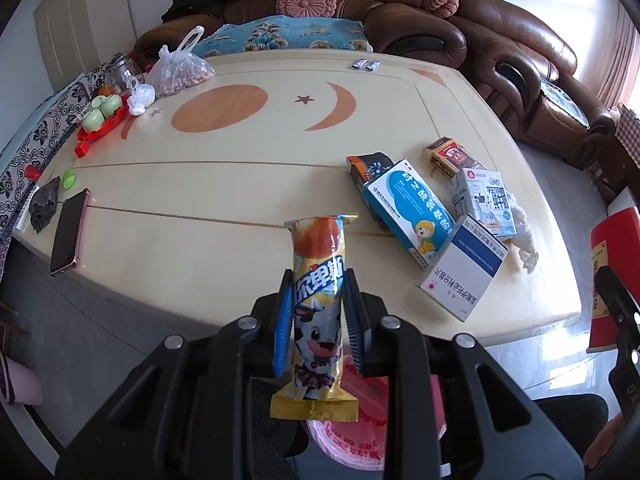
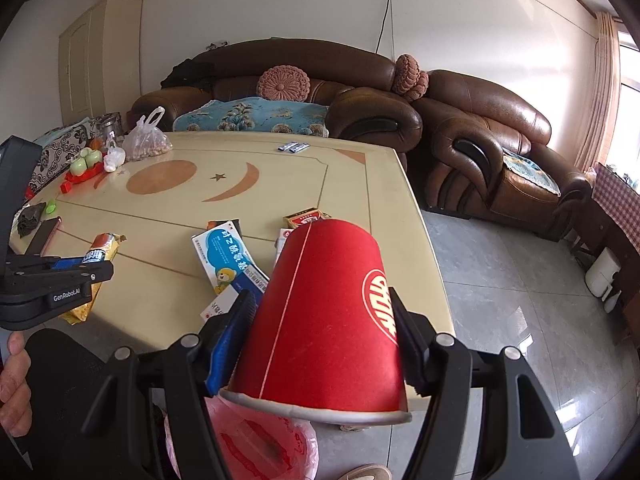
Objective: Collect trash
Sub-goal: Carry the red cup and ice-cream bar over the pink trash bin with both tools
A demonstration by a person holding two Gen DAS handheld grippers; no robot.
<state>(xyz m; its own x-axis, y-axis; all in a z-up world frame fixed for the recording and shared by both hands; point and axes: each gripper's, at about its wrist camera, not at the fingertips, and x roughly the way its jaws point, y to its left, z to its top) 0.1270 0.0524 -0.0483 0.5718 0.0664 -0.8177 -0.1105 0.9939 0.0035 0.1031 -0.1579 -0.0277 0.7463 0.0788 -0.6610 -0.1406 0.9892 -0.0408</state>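
My left gripper (image 1: 318, 304) is shut on a yellow snack wrapper (image 1: 318, 280) with a cartoon cow, held upright above the table's near edge. The same wrapper (image 2: 99, 254) and left gripper (image 2: 76, 270) show at the left of the right wrist view. My right gripper (image 2: 324, 320) is shut on a red paper cup (image 2: 328, 320), held upside down with its rim toward the camera. Below both grippers sits a bin lined with a pink bag (image 2: 256, 444), partly hidden behind the fingers; the pink bag (image 1: 360, 436) also shows under the wrapper. Several cartons lie on the table: a blue medicine box (image 1: 408, 208), a white-and-blue box (image 1: 464, 272), a milk carton (image 1: 486, 200).
The cream table (image 1: 240, 152) carries a phone (image 1: 68, 232), a plastic bag of nuts (image 1: 180, 72), a red tray with green cups (image 1: 100, 120), a red cigarette pack (image 1: 450, 156) and two small sachets (image 1: 366, 65). Brown leather sofas (image 2: 480, 152) stand behind. A person's hand (image 2: 14, 380) appears at lower left.
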